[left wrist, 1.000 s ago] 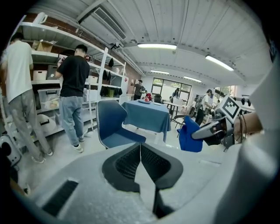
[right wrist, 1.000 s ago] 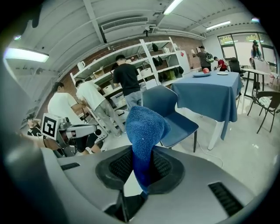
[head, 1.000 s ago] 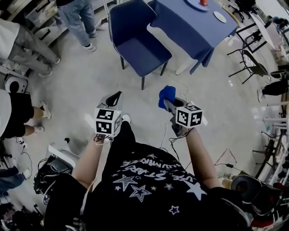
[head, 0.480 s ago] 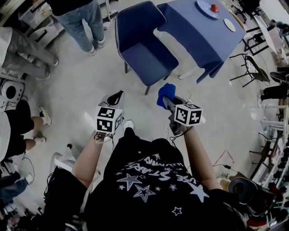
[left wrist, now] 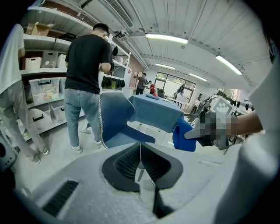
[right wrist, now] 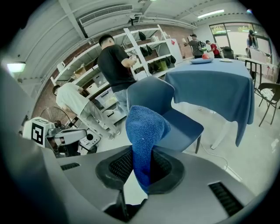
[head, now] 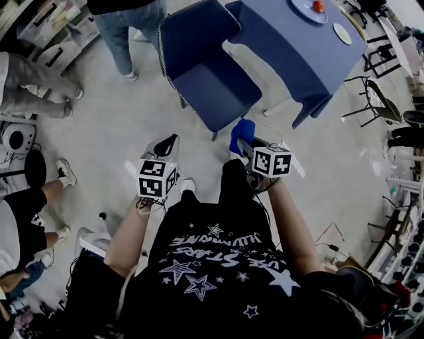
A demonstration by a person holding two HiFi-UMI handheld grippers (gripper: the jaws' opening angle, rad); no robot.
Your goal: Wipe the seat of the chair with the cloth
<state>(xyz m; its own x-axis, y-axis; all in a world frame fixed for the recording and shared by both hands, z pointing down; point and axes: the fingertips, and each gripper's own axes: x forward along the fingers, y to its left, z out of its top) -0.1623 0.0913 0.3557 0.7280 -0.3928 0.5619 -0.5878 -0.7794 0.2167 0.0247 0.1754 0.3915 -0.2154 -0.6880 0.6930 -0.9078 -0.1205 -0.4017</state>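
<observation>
- Cloth [right wrist: 143,131], blue and fluffy, is pinched between the jaws of the right hand-held gripper [right wrist: 141,173]; its free end bunches up above the jaw tips and a short tail hangs below them.
- From the head view the cloth [head: 244,128] is in the air over the floor [head: 119,126], near the front edge of the chair [head: 218,83] and not touching the seat.
- The right hand-held gripper [head: 243,140] points toward the chair, and its marker cube faces up toward the camera.
- The left hand-held gripper [left wrist: 140,162] has its jaws pressed together with nothing between them. It [head: 168,143] is held level with the right one, well apart from it and from the cloth.
- The chair [right wrist: 177,120] is dark blue with a pale stitched rim and dark legs. Its seat is bare, and it stands just beside the corner of the tabletop [head: 291,49].
- The tabletop is covered with a blue drape that hangs down its sides. A plate [head: 306,9] holding a small red thing [head: 318,6] lies on it, and a smaller plate [head: 342,33] lies near that.
- A person [left wrist: 85,74] in a black top and jeans stands behind the chair, facing the shelves [left wrist: 48,83].
</observation>
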